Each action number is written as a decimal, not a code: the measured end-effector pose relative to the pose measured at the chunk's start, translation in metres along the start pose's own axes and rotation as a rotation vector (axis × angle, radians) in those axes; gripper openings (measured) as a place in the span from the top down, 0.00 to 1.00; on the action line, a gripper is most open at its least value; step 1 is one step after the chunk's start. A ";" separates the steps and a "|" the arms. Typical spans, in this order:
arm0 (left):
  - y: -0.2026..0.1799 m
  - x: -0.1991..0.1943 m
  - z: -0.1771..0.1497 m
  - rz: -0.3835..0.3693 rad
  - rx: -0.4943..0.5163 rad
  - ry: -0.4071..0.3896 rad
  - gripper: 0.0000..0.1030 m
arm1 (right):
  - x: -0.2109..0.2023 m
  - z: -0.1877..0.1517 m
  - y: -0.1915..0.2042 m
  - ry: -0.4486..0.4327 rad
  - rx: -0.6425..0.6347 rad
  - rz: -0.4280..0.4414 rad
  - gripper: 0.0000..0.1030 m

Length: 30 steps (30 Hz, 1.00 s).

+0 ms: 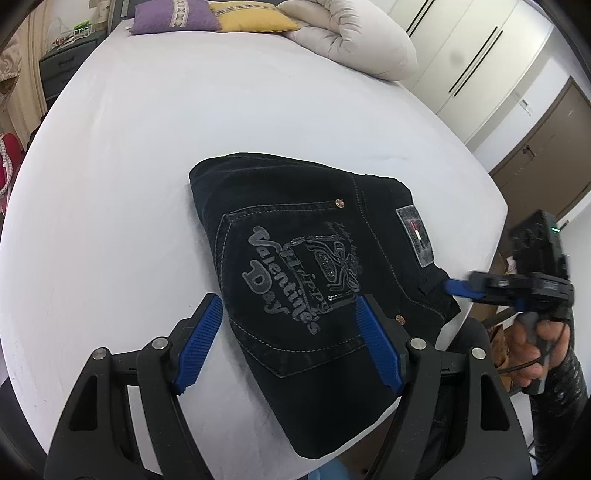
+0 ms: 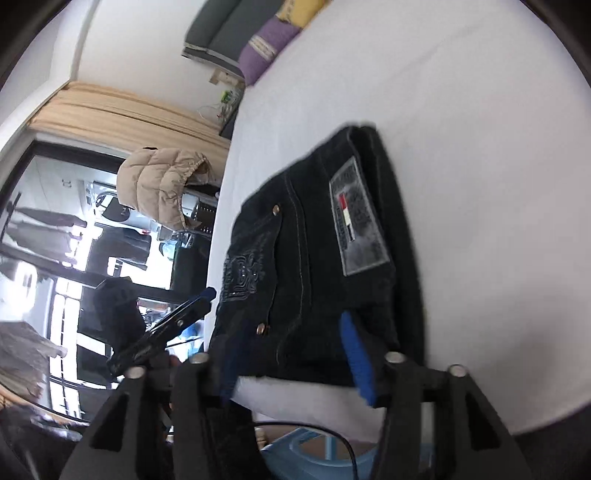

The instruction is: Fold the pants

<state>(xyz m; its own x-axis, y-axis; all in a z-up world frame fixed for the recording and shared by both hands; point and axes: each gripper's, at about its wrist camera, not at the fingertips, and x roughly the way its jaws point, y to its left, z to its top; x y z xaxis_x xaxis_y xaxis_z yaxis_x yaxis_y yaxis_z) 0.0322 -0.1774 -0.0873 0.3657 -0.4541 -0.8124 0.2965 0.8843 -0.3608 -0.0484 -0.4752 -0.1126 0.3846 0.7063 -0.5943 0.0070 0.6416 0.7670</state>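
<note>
Black jeans (image 1: 295,258), folded into a compact rectangle, lie on the white bed (image 1: 147,147) near its front edge, back pocket with grey lettering facing up. My left gripper (image 1: 291,343) is open over the near end of the pants, with one finger above the sheet and the other above the denim. My right gripper (image 1: 461,288) reaches in from the right at the waistband corner. In the right wrist view the right gripper (image 2: 293,363) is open. The waistband edge of the jeans (image 2: 332,240) lies between its fingers, not pinched. The left gripper (image 2: 177,317) shows at the left.
Purple pillow (image 1: 173,16), yellow pillow (image 1: 255,16) and a rolled white duvet (image 1: 351,37) sit at the bed's far end. White wardrobes (image 1: 472,55) and a brown door (image 1: 546,147) stand to the right. A beige jacket (image 2: 162,184) hangs beside the bed. A blue stool (image 2: 314,450) stands below its edge.
</note>
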 end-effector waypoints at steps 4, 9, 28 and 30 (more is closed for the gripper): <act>0.013 0.000 0.001 -0.049 -0.055 -0.002 0.19 | -0.037 0.006 -0.006 -0.110 0.012 0.013 0.35; 0.054 0.011 0.002 -0.208 -0.278 0.017 0.08 | -0.027 0.025 -0.012 -0.084 0.008 0.004 0.34; 0.046 0.070 0.017 -0.246 -0.294 0.178 0.39 | 0.043 0.062 -0.029 0.100 0.002 -0.110 0.30; 0.048 0.072 0.016 -0.242 -0.298 0.185 0.44 | 0.052 0.064 -0.026 0.124 -0.008 -0.130 0.31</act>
<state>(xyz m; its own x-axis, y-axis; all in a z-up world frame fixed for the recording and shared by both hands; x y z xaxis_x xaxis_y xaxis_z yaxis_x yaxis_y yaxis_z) 0.0865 -0.1692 -0.1555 0.1448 -0.6494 -0.7466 0.0762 0.7596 -0.6459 0.0308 -0.4740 -0.1481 0.2646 0.6480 -0.7142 0.0421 0.7321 0.6799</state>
